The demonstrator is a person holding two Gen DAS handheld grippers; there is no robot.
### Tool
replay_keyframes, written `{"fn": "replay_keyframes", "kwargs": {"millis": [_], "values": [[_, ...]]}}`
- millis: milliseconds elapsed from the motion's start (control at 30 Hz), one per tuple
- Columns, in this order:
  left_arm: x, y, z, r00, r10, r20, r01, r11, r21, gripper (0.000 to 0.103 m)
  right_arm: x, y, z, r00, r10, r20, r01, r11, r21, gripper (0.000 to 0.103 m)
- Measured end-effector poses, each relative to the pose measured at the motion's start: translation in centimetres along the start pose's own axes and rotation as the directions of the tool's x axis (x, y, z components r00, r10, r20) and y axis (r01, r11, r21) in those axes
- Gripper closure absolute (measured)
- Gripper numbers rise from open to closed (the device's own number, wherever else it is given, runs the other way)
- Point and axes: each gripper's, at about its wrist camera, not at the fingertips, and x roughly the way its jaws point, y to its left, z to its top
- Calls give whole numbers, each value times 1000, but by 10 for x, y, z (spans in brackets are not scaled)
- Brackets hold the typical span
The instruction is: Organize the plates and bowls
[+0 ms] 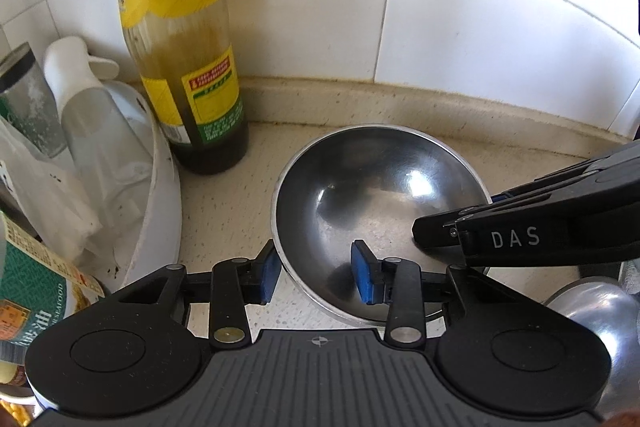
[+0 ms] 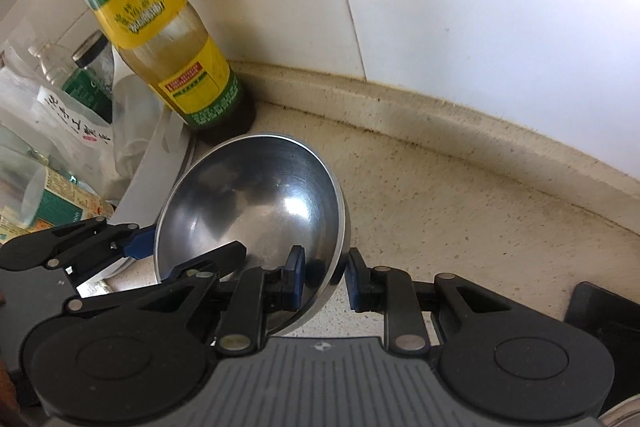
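Observation:
A shiny steel bowl (image 1: 376, 203) sits on the beige counter near the tiled wall. My left gripper (image 1: 316, 275) is open, its blue pads straddling the bowl's near left rim with a gap on each side. My right gripper (image 2: 326, 279) is also open, its pads astride the bowl's (image 2: 256, 211) right rim, one inside and one outside; it shows in the left wrist view (image 1: 460, 227) reaching in from the right. The left gripper shows in the right wrist view (image 2: 132, 243) at the bowl's left rim.
A tall green-and-yellow sauce bottle (image 1: 180, 47) stands just left behind the bowl. A white basin (image 1: 160, 195) with jars and plastic bags sits further left. Another steel object (image 1: 596, 311) lies at the right. A raised counter lip (image 2: 460, 131) runs along the wall.

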Motion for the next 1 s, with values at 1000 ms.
{"fn": "replay_keyframes", "kwargs": {"millis": [1000], "values": [[-114,-46,7,977,-55,207,27,990,138,48,-145,25,-47,977,-82,195,81,997,11,76]]}}
